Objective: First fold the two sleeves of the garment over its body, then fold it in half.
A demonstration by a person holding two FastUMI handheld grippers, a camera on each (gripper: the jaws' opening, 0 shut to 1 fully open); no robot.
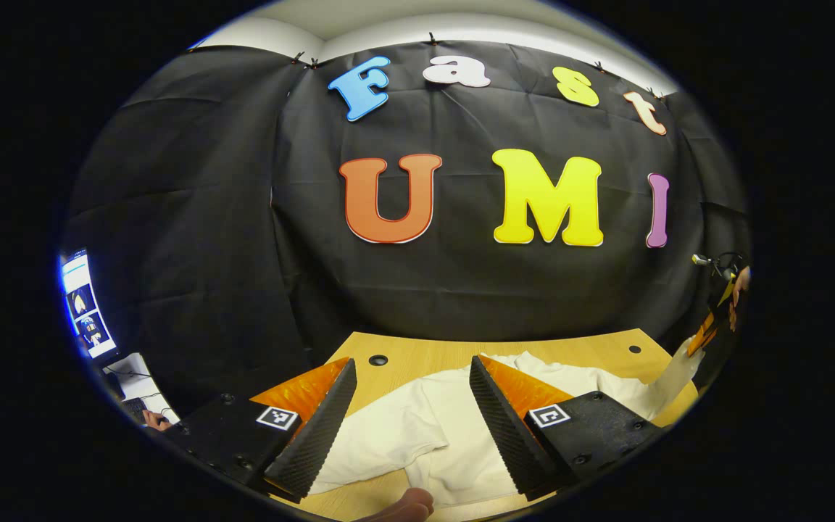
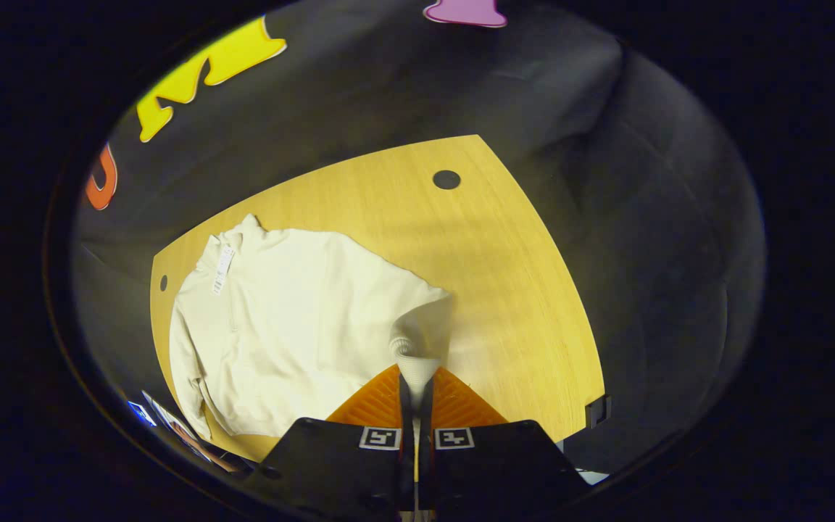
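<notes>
Right jaws pinch sleeve cuff (image 2: 414, 362) | left jaws wide, over garment (image 1: 417, 428)

Garment (image 1: 403, 435) partly hidden behind left claw (image 1: 410, 424) fingers; its near hem is cut off at the picture's bottom edge. Beyond the garment's far sleeve, right claw (image 1: 704, 337) is tiny at the edge, its grip unreadable. In right gripper view, garment's (image 2: 280, 326) cuff disappears between the right claw's (image 2: 416, 395) fingers.

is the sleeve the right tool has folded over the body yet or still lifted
Lifted, not yet folded. In the right gripper view the right tool is shut on the sleeve cuff, holding it raised beside the white garment.
</notes>
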